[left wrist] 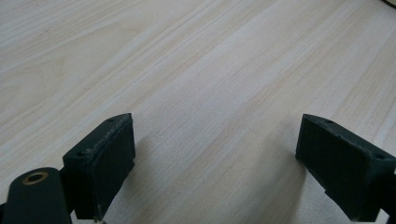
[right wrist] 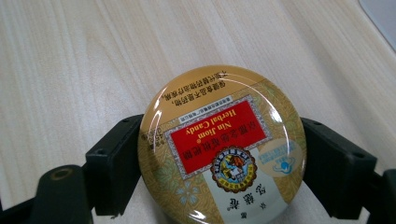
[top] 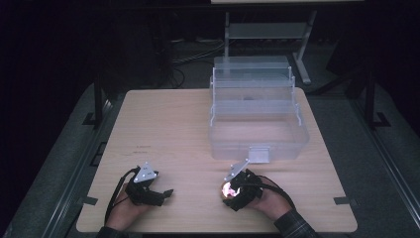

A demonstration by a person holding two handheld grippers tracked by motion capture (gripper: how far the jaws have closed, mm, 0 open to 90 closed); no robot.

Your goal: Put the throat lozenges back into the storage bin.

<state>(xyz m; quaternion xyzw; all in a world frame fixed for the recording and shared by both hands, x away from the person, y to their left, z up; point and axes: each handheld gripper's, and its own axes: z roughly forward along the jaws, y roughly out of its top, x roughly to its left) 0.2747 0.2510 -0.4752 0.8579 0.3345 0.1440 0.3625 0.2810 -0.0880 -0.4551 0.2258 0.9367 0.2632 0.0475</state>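
Note:
A round golden candy tin (right wrist: 222,147) with a red label sits on the wooden table (top: 168,129) between the black jaws of my right gripper (right wrist: 222,163), which press on its two sides. In the high view the tin (top: 227,189) glints at the tip of the right gripper (top: 230,191), near the table's front edge. My left gripper (top: 166,193) rests at the front left of the table. Its jaws stand wide apart in the left gripper view, with bare wood between the pads (left wrist: 112,158).
A clear plastic box (top: 257,124) with its tiered lid raised stands at the back right of the table, its latch (top: 259,154) facing the right gripper. A grey metal stand (top: 267,34) is behind the table. Dark floor surrounds the table.

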